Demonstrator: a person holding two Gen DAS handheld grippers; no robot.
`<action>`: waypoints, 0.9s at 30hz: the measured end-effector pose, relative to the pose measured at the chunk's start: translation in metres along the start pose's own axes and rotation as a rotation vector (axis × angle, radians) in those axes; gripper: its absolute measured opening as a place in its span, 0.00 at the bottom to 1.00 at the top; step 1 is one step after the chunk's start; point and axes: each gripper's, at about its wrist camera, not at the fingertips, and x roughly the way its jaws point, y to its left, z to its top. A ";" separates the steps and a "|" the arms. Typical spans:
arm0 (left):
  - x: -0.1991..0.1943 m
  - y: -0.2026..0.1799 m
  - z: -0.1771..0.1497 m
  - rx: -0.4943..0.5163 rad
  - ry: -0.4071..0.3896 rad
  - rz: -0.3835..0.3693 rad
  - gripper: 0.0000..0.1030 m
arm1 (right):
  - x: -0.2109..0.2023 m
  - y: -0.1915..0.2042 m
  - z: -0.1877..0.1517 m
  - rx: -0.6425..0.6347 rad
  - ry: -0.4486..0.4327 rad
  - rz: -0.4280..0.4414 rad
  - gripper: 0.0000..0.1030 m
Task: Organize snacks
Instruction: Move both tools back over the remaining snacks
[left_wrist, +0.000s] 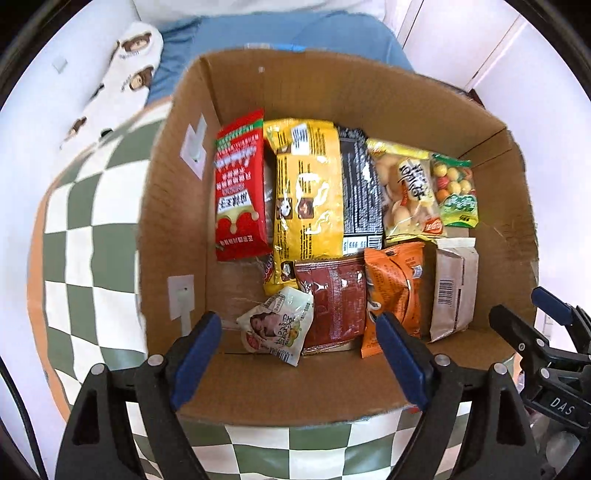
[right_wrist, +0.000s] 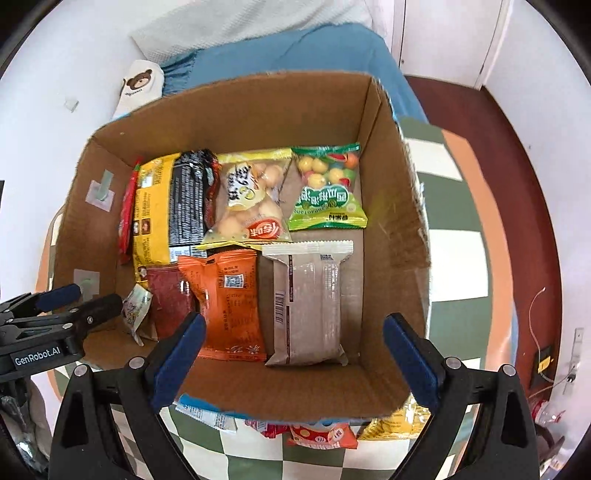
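Cardboard box (right_wrist: 391, 206) of flat snack packets (right_wrist: 306, 302), long axes front-to-back; both claws (left_wrist: 299, 354) (right_wrist: 295, 354) wide, empty

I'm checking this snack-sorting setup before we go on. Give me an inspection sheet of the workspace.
Surface: green-and-white checkered cloth.
Job's things: open cardboard box holding packets in rows, among them a red packet, a yellow packet, an orange packet and a grey-brown packet.
Clutter: more snack packets outside the box at its near wall.
Grippers: left hand-held gripper and right hand-held gripper both open, empty, above the box.
Cables: a thin white wire by the wall fittings.
Surroundings: blue fabric, bear-print item, dark red floor.
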 end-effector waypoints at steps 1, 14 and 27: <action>-0.004 0.002 -0.004 0.002 -0.013 0.001 0.83 | -0.005 0.001 -0.003 -0.002 -0.009 0.002 0.96; -0.090 -0.004 -0.047 0.012 -0.234 -0.014 0.83 | -0.086 0.009 -0.045 -0.035 -0.187 -0.021 0.96; -0.164 -0.011 -0.097 0.035 -0.418 -0.024 0.83 | -0.176 0.029 -0.089 -0.085 -0.375 -0.008 0.96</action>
